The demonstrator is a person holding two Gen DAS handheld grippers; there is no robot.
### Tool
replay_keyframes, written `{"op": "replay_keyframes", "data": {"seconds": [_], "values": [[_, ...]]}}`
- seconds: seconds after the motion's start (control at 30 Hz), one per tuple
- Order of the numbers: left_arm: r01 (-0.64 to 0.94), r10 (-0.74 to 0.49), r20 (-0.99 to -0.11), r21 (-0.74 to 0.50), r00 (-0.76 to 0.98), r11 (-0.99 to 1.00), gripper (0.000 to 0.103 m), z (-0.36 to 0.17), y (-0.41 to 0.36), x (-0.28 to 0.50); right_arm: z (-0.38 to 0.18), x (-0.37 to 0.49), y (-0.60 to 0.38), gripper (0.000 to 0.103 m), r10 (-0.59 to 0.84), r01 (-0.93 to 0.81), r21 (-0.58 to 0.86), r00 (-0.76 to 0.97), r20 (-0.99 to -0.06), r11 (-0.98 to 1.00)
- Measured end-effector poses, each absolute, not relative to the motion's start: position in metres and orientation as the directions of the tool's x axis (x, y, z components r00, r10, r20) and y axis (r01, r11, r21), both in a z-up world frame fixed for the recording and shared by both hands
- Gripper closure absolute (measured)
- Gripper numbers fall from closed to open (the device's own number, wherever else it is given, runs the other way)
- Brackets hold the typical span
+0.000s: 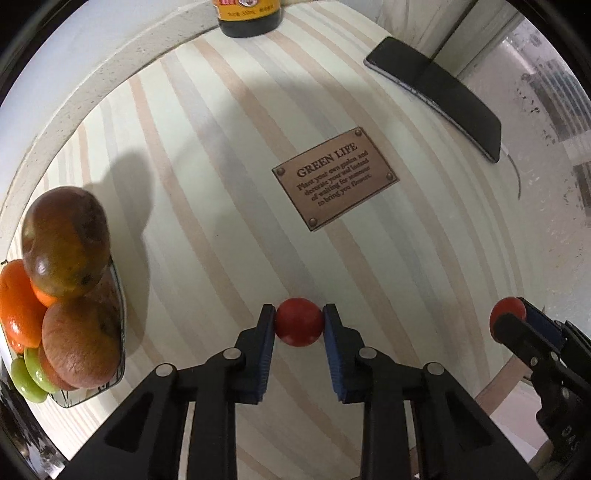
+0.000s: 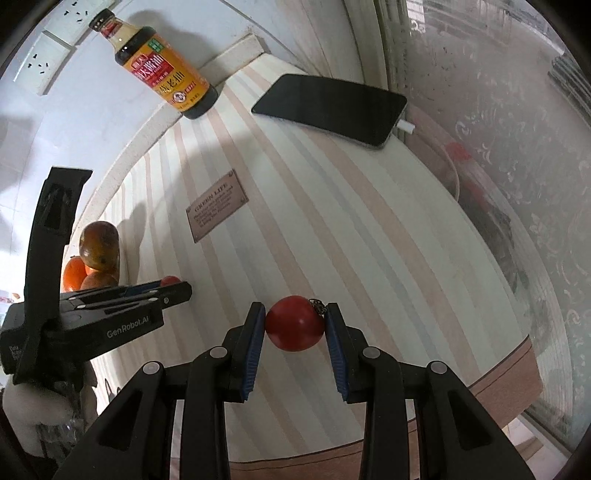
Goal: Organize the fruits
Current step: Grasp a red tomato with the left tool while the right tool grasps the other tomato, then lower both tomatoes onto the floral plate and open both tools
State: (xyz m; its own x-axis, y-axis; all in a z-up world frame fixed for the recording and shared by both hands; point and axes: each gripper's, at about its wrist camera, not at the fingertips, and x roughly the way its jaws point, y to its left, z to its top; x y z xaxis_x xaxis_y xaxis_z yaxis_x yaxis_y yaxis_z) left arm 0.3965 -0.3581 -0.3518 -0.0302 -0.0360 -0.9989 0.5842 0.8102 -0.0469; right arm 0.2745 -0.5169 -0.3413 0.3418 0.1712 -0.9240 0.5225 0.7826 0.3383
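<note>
In the left wrist view, the left tongs (image 1: 299, 323) are being pointed almost straight down at the table (image 1: 229, 192), and a small red tomato (image 1: 298, 322) is being gripped between their blue pads, low in the middle of the picture. At the right edge, the right tongs (image 1: 517, 325) are being seen from the side, with a second red tomato (image 1: 506, 314) being pinched at their tip. The table is being covered by a cloth striped in cream, pink and grey, onto which a brown tag (image 1: 335, 178) reading "GREEN LIFE" is riveted. A dark phone (image 1: 436, 96) is lying near the far right edge and a dark bottle (image 1: 249, 18) is standing at the far edge by a white wall. At the left, a clear glass bowl (image 1: 120, 332) is being filled with a mango (image 1: 64, 240), oranges (image 1: 18, 306), a brownish apple (image 1: 81, 343) and green fruits (image 1: 31, 373).

In the right wrist view, the right tongs (image 2: 295, 323) are being tilted steeply downward, and the larger tomato (image 2: 294, 323), with a dried stem at its upper right, is being clamped between the pads above the striped cloth. The left tongs (image 2: 173, 286) are being held at the left, beside the fruit bowl, closed on their tomato (image 2: 170, 281). A frosted window pane (image 2: 498, 110) is standing along the right side.
</note>
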Motion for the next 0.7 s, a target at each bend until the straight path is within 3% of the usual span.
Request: {"op": "replay_keyframes", "data": {"seconds": [0.33, 0.57, 0.7], "values": [[0.466, -0.166, -0.986, -0.139, 0.016, 0.874, 0.080, -0.288, -0.279, 0.409, -0.308, 0.298, -0.476, 0.067, 0.222, 0.414, 0.374, 0.370, -0.902, 0.830], [0.271, -0.231, -0.965, -0.191, 0.124, 0.943, 0.080, -0.239, -0.167, 0.406, -0.282, 0.347, -0.392, 0.067, 0.358, 0.222, 0.456, 0.370, -0.857, 0.862], [0.118, -0.237, -0.962, -0.223, 0.132, 0.968, 0.080, -0.242, -0.105, 0.416, -0.279, 0.377, -0.330, 0.067, 0.446, 0.107, 0.508, 0.349, -0.824, 0.855]]}}
